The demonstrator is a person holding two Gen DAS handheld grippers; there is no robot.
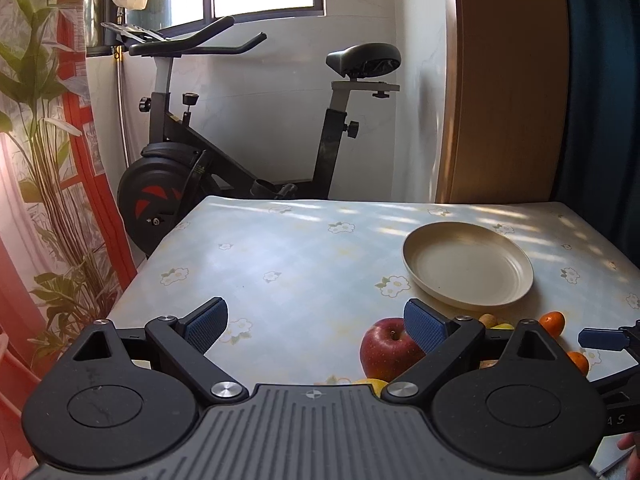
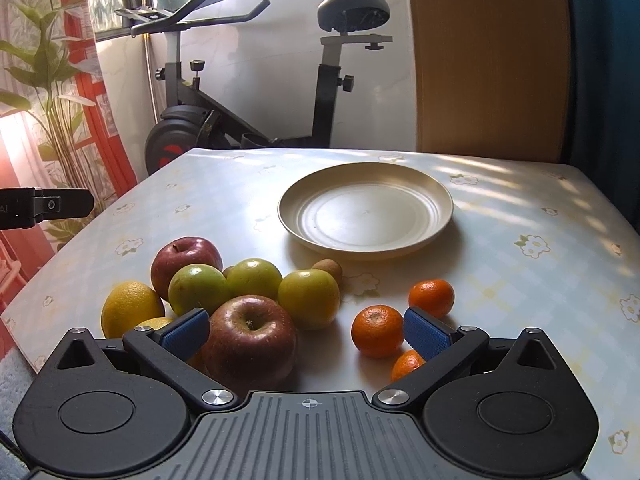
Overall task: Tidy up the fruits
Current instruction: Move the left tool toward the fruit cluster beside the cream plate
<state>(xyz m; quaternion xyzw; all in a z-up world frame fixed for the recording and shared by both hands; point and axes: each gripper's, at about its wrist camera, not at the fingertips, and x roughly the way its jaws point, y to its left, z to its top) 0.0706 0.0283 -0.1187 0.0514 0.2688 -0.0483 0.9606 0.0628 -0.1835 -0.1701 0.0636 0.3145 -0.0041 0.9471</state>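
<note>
Glossy dark-red apple (image 2: 250, 340) nearest, among green apples (image 2: 308, 298), lemons (image 2: 130, 312) and tangerines (image 2: 377, 331); cream plate (image 2: 366, 210) bare on floral tabletop (image 2: 520, 280). Right tongs (image 2: 306, 334) and left tongs (image 1: 316, 324) both apart.

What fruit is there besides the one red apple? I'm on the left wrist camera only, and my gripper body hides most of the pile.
Observer: Three green apples sit bunched in the middle of the pile.
Operator: Is there a second red one?
Observer: Yes. A bigger red apple lies between the fingers of the open right gripper, not clamped.
Operator: How many tangerines?
Observer: Three tangerines, apart from the pile on its right.
</note>
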